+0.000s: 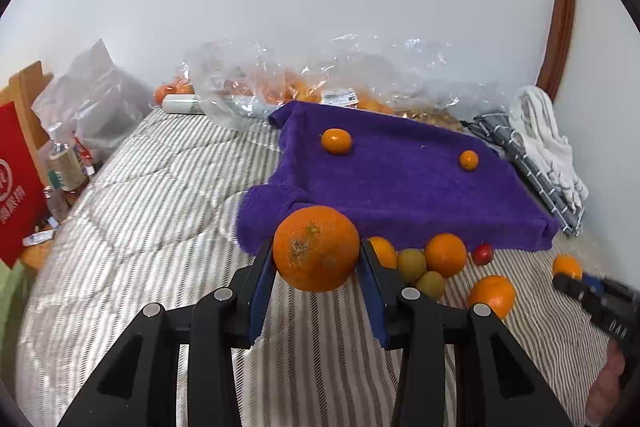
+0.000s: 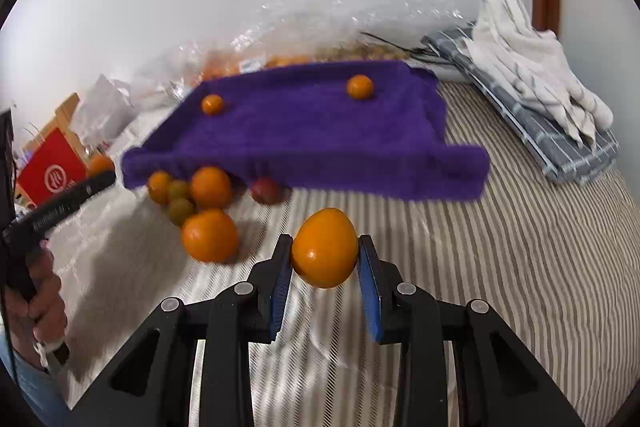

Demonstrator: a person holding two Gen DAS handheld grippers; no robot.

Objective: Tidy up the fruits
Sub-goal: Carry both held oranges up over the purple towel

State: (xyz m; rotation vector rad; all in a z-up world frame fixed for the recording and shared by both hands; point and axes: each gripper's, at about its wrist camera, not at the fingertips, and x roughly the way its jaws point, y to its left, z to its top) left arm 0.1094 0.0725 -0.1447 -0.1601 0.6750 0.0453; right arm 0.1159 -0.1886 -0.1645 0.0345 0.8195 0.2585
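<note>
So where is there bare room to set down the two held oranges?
The purple towel is mostly free between its two small oranges. The striped bedding left of it is bare. The fruit cluster at its front edge is crowded.

Bright, even indoor light — soft shadows, strong fisheye bending at dark edges, slight motion blur.

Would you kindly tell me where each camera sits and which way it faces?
Left wrist: on the left gripper, angled down over the striped bed; it clamps a large scarred orange; right gripper at right.
Right wrist: on the right gripper, facing likewise; it clamps a smooth orange; a hand at left.
Shared: the purple towel-covered tray and loose fruit before it.
</note>
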